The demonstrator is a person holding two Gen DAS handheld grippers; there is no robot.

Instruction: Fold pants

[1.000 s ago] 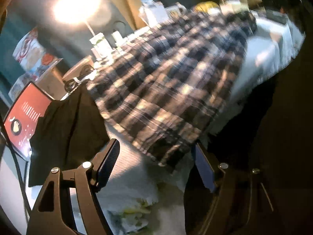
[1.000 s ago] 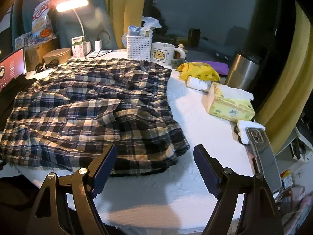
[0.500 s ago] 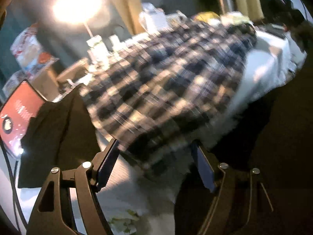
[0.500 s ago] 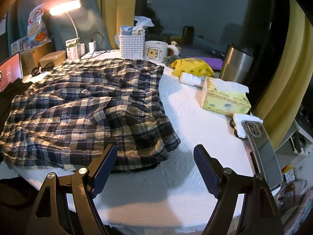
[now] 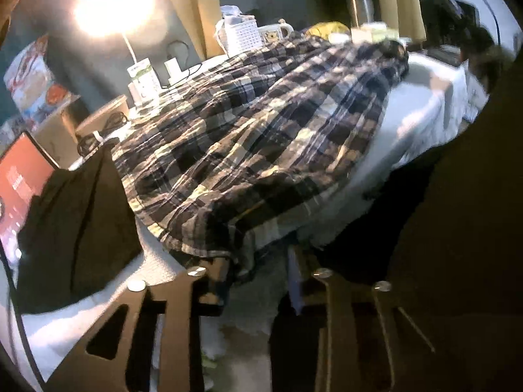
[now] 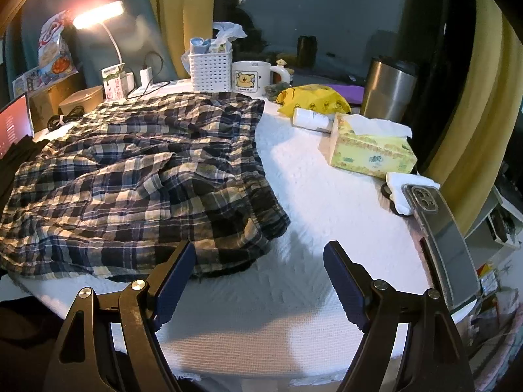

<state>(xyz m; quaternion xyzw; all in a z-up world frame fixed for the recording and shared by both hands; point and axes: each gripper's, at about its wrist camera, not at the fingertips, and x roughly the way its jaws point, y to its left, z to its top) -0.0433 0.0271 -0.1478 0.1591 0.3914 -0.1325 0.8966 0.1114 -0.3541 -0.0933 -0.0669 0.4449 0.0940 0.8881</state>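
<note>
- Plaid cotton in navy, cream and tan: the pants [image 6: 137, 176] are lying rumpled across the left half of the white cloth [image 6: 327, 202] covering the table, their near edge hanging right at the table's near rim.
- Left gripper [image 5: 258, 281] is sitting low at the near left corner of the pants, and its jaws have just been closing; a fold of plaid hem is hanging down between them, though the view is too blurred to say whether the pads are actually pressing on it.
- Right gripper [image 6: 258, 281] is hovering over the near edge of the table with its jaws standing wide apart and nothing between them; its left finger [image 6: 173, 281] is lining up with the pants' near hem, while the right one is over bare white cloth.
- Over on the right, a yellow tissue box [image 6: 369, 150] is resting well apart from the pants, with a phone [image 6: 444, 241] lying nearer, at the right rim.
- At the far side, a white basket [image 6: 212, 72] and a bear mug [image 6: 251, 78] are standing just behind the pants, and a desk lamp [image 6: 98, 14] is glowing at the far left.
</note>
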